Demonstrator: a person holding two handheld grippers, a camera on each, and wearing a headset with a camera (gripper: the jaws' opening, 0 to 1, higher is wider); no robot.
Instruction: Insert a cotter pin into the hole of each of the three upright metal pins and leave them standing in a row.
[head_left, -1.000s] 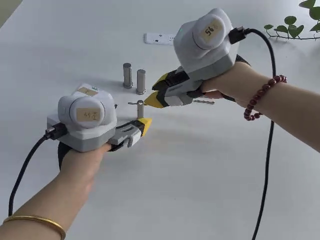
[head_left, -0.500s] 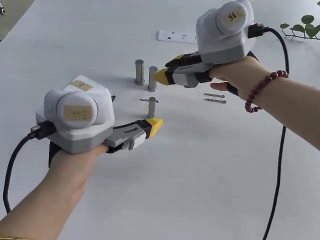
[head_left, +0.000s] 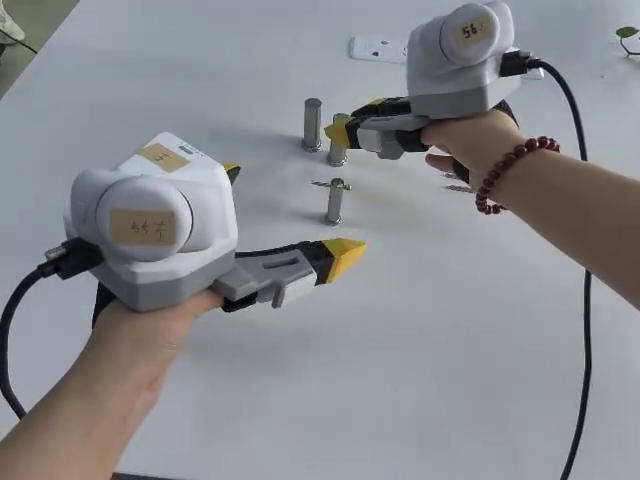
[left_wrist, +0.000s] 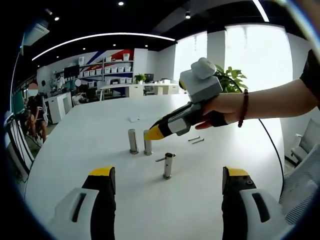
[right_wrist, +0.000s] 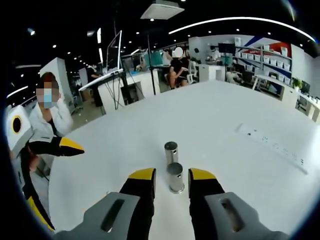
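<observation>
Three upright metal pins stand on the white table. The front pin (head_left: 335, 202) (left_wrist: 168, 165) carries a cotter pin (head_left: 322, 184) through its hole. Behind it stand the rear pin (head_left: 312, 124) (right_wrist: 171, 151) and the middle pin (head_left: 339, 152) (right_wrist: 175, 177). My right gripper (head_left: 338, 130) (right_wrist: 172, 176) is narrowly open, its yellow tips flanking the middle pin's top without visibly touching it. My left gripper (head_left: 290, 212) (left_wrist: 168, 174) is wide open and holds nothing, a short way in front of the front pin. Two loose cotter pins (left_wrist: 195, 140) lie beyond the right hand.
A white power strip (head_left: 378, 47) (right_wrist: 272, 145) lies at the table's far side. Black cables trail from both grippers. The left gripper (right_wrist: 65, 145) comes into the right gripper view from the left. People sit at desks far behind.
My right gripper has left the front pin, with the cotter pin staying in it, and moved back to the middle pin. My left gripper has drawn slightly away from the front pin.
</observation>
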